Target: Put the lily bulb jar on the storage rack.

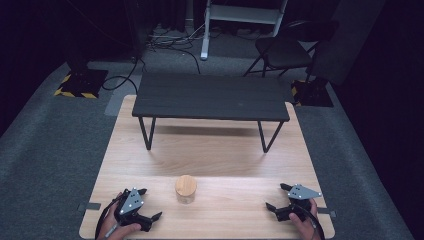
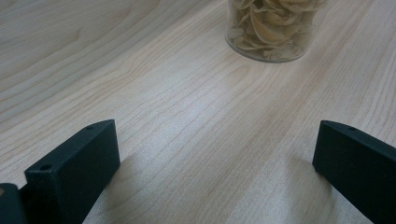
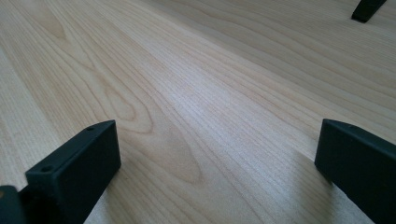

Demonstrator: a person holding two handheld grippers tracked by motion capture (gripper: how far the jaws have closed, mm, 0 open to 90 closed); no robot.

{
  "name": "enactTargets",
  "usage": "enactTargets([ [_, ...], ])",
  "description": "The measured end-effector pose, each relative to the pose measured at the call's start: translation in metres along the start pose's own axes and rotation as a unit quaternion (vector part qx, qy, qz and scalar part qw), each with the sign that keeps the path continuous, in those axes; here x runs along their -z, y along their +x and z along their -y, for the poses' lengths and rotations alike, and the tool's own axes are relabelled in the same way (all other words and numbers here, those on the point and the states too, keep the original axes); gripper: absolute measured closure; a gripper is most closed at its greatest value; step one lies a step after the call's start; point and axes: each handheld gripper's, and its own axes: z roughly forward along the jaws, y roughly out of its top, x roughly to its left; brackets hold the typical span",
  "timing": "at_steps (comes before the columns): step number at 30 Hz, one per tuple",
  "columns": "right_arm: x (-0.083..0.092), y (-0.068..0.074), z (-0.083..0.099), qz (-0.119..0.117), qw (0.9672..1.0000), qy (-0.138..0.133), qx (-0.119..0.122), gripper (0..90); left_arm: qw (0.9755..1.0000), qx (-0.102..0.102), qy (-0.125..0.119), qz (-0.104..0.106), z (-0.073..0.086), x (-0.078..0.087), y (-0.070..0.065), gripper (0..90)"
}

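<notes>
Both tools sit low at the near edge of the surface point(image 1: 210, 165), nothing grasped. Left tool point(image 1: 150, 204) has its jaws spread wide with bare wood between them; right tool point(image 1: 278, 196) is likewise released, jaws apart over bare grain.

Largest first: light wooden surface, then a small dark bench point(image 1: 210, 96) standing on its far half on thin hairpin legs, top bare. A folding chair point(image 1: 282, 50) and cables are on the floor behind, not relevant.

Work item: one small clear jar point(image 1: 185, 189) with a round wooden lid, upright, between the two tools and nearer the left one, apart from both. In the left gripper view the jar point(image 2: 271, 28) stands ahead of the open jaws, somewhat off to one side, filled with pale curled flakes; contents otherwise unclear.

Progress, as a judgement: looks like the very start. Jar untouched, lid on, neither tool closing in on it. Approach, grasp and whatever handling follows all remain. Left tool seems best placed to reach first.
</notes>
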Motion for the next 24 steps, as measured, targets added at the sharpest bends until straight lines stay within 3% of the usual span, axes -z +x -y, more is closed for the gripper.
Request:
enactTargets([
  [20,0.0,0.0,0.0,0.0,1.0,0.0,0.0,0.0,1.0,0.0,0.0,0.001,0.0,0.0,0.0,0.5],
  [22,0.0,0.0,0.0,0.0,1.0,0.0,0.0,0.0,0.9998,-0.012,0.015,0.006,-0.011,-0.001,0.002,0.8],
  [24,0.0,0.0,0.0,0.0,1.0,0.0,0.0,0.0,0.9998,-0.016,0.014,0.004,-0.015,-0.001,0.001,1.3],
])
